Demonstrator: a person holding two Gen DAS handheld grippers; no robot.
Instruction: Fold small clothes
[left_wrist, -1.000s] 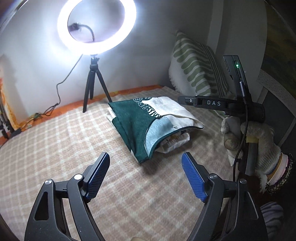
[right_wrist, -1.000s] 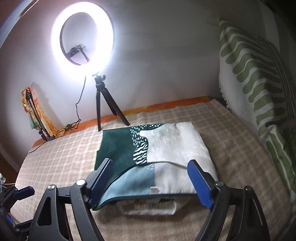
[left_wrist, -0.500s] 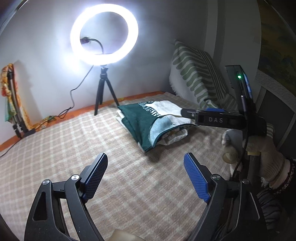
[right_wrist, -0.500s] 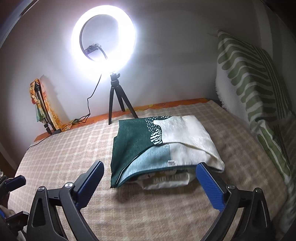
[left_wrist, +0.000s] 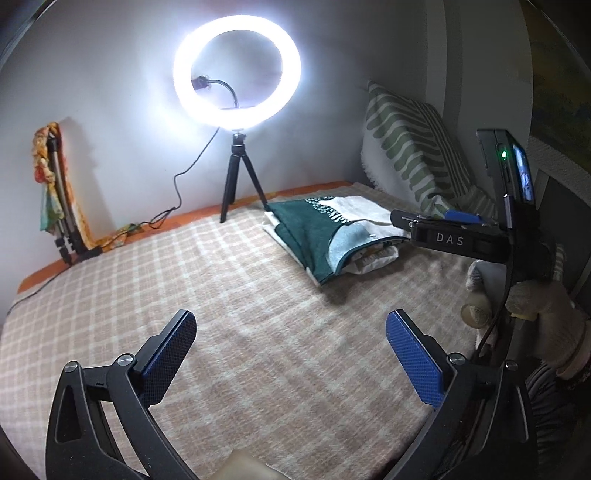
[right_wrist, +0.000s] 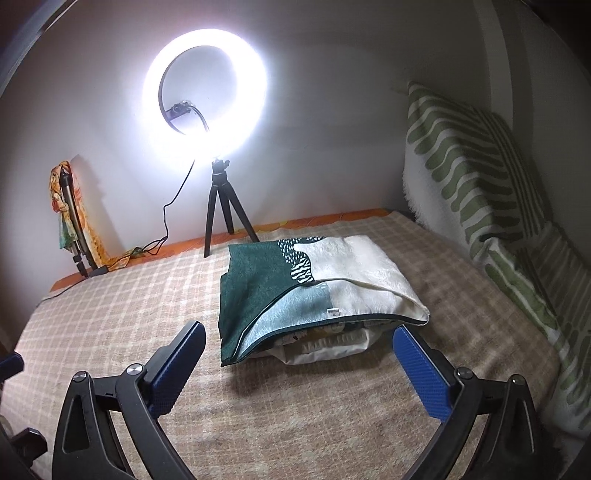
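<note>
Folded garment (right_wrist: 310, 291): dark green, pale blue and cream; lies on the checked blanket (right_wrist: 110, 317) at centre frame in the right wrist view, right of centre in the left wrist view (left_wrist: 328, 236). A white layer shows beneath its near edge.

Change since one second ago: both views have drawn back. The garment then lay between the right fingers; it now lies beyond them, apart, and sits smaller and further up the left wrist view.

Left hand-held gripper (left_wrist: 291, 358): jaws spread wide, nothing held, over bare blanket.

Right hand-held gripper (right_wrist: 299, 369): jaws spread wide, nothing held; right fingertip just beside the garment's near right corner.

Open room: broad bare blanket left and in front of the garment.

Edges: ring light (right_wrist: 205, 103) on tripod at the far blanket edge, upper centre; striped pillow (right_wrist: 472, 166) along the right; orange border strip (left_wrist: 55, 266) at far left.
</note>
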